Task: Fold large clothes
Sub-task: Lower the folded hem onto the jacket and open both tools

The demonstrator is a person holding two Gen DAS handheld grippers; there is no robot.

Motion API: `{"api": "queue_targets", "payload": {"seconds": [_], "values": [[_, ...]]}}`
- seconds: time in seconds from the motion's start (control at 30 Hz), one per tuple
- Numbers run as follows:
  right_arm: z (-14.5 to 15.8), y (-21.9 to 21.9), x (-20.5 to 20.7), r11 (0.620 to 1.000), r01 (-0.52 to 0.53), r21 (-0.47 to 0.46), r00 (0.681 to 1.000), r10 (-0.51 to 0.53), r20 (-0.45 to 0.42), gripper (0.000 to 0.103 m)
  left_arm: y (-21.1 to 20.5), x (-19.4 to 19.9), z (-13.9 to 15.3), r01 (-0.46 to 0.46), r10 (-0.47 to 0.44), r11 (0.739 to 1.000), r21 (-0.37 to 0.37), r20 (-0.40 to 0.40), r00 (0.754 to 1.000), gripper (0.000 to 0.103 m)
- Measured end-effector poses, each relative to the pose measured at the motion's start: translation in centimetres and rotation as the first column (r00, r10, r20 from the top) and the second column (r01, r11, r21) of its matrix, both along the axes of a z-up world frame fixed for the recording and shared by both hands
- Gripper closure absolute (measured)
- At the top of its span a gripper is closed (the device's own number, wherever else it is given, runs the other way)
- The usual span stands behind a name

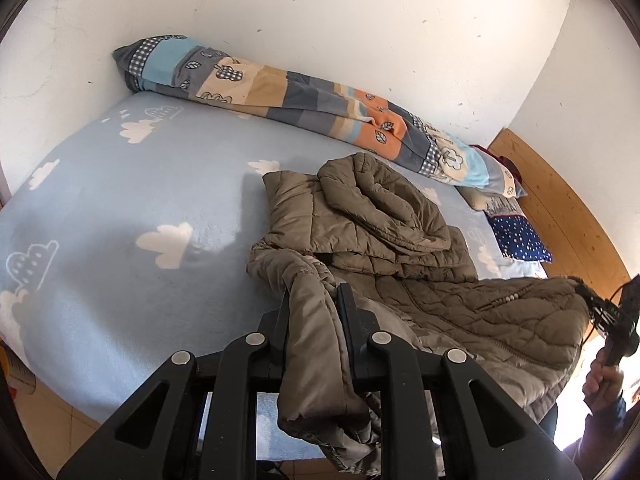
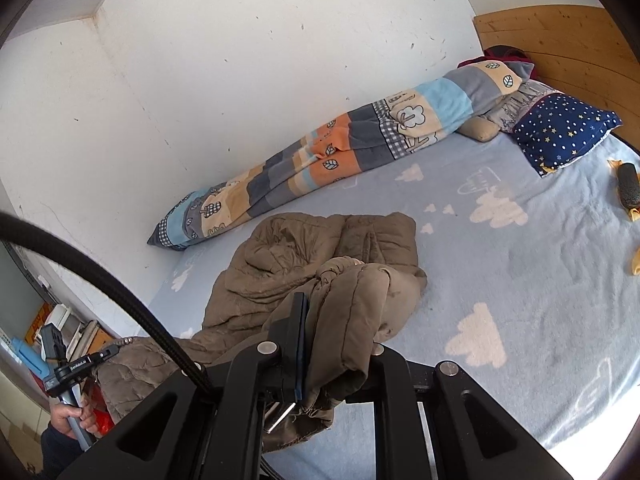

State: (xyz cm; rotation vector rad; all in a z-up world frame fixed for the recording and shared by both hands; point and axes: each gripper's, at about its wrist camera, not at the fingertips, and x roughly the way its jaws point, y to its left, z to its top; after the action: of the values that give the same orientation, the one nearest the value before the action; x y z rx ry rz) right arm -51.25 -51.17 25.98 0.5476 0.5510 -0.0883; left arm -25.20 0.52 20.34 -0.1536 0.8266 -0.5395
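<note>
Black hand-held gripper (image 1: 314, 300), silver pivot screws; black braided cable (image 2: 100, 280); dark blue sleeve (image 1: 600, 420).

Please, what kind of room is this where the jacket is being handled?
Most likely a bedroom in a home: a bed with a cloud-print sheet, a starry blue pillow by a wooden headboard, and a rolled patchwork blanket along the wall.

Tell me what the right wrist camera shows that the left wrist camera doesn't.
Only the right wrist view shows the dark brush-like object on the bed's far edge, the shelf clutter by the wall, and the left gripper from outside. Only the left wrist view shows the right gripper from outside. Both show the brown quilted jacket clamped by both shut grippers, the patterned rolled blanket, the starry pillow, the cloud sheet and the wooden headboard.
</note>
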Motion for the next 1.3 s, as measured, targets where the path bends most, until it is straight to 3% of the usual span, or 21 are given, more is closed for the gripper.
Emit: {"api": "queue_targets", "payload": {"seconds": [0.4,0.73,1.03,1.3], "values": [[2.2,-1.8,5.5,0.998,-0.010,-0.060,1.000,0.011,0.009,0.091,-1.7,4.1,2.5,0.039,-0.039,0.999,-0.004,0.002,0.999,0.085],[1.8,-5.1,16.1,0.998,0.010,-0.056,1.000,-0.011,-0.028,0.091,-5.3,14.8,1.5,-0.004,0.002,1.000,-0.030,-0.055,0.999,0.084],[-2.3,-10.1,25.7,0.996,0.078,-0.036,0.994,-0.081,-0.078,0.090,-10.7,26.0,-0.6,-0.050,0.049,0.999,-0.011,-0.097,0.994,0.082],[-9.8,-13.6,32.8,0.992,0.126,0.026,0.972,-0.118,-0.203,0.090,-14.5,33.8,-5.9,-0.084,0.085,0.996,0.013,-0.191,0.978,0.078]]}}
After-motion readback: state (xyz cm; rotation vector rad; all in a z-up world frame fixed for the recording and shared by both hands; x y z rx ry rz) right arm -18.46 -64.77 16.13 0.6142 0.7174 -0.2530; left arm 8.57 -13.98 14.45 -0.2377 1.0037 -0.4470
